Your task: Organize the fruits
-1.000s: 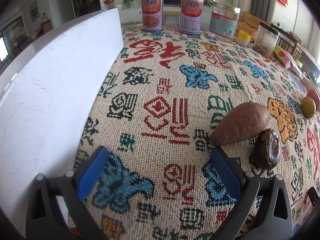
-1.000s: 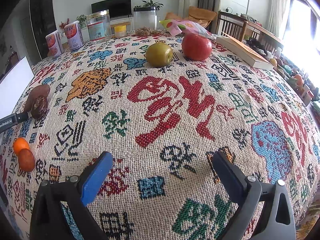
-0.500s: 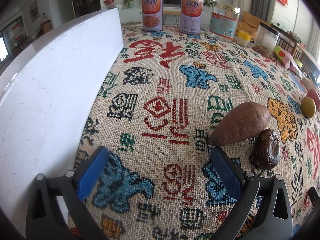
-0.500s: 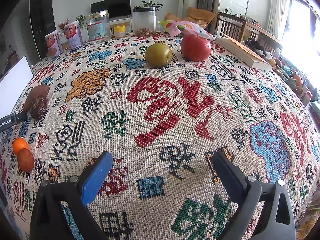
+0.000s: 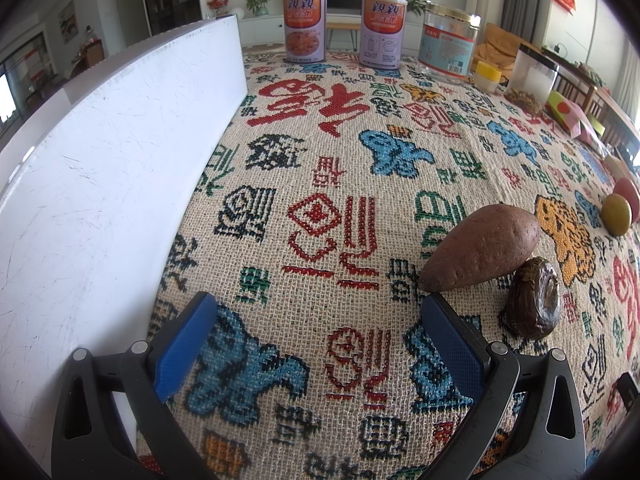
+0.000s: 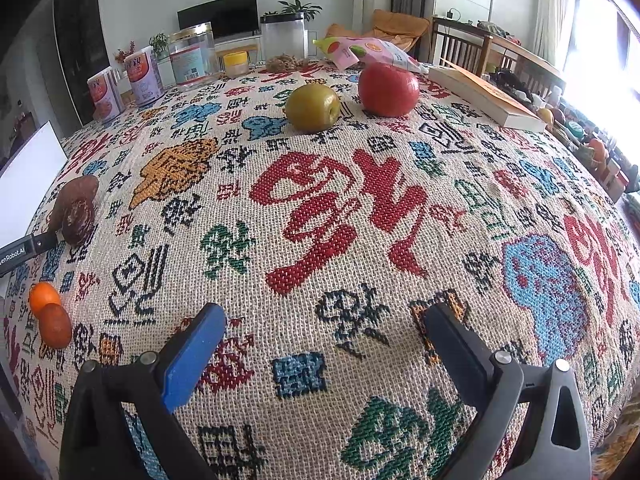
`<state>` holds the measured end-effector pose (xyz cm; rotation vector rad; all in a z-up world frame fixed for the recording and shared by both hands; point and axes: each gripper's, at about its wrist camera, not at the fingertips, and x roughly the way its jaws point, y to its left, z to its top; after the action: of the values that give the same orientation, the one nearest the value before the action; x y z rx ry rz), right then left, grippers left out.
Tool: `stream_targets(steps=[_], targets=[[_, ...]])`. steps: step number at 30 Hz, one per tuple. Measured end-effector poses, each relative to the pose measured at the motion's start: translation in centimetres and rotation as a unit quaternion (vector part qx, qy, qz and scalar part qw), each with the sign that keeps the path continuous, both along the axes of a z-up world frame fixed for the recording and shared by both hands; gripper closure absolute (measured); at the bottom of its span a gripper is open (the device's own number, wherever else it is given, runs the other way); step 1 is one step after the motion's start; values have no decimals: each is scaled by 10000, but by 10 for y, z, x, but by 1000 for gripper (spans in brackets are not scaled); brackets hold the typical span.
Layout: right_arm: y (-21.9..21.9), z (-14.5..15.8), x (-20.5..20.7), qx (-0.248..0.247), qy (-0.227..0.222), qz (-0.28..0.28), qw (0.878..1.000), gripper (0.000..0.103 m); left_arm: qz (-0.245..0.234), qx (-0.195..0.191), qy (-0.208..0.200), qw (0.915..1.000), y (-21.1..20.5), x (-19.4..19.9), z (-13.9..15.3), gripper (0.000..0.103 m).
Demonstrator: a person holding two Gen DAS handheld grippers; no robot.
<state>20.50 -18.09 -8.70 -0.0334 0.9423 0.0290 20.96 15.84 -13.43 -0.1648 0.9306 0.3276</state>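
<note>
Red apple (image 5: 628, 199) cut by frame edge; white board (image 5: 100, 184) — base hidden.

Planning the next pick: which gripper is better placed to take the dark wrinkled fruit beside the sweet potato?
Left. The open left gripper sits just short of the dark wrinkled fruit and sweet potato. The right gripper, also open, sees them far off to its left.
</note>
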Motion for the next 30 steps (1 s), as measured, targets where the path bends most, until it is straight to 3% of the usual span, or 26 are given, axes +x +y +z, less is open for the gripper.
stream_targets(steps=[30], targets=[[1,-1,2,75,47,79,9999,0,-2,1,-1,10000,1,0,0,0]])
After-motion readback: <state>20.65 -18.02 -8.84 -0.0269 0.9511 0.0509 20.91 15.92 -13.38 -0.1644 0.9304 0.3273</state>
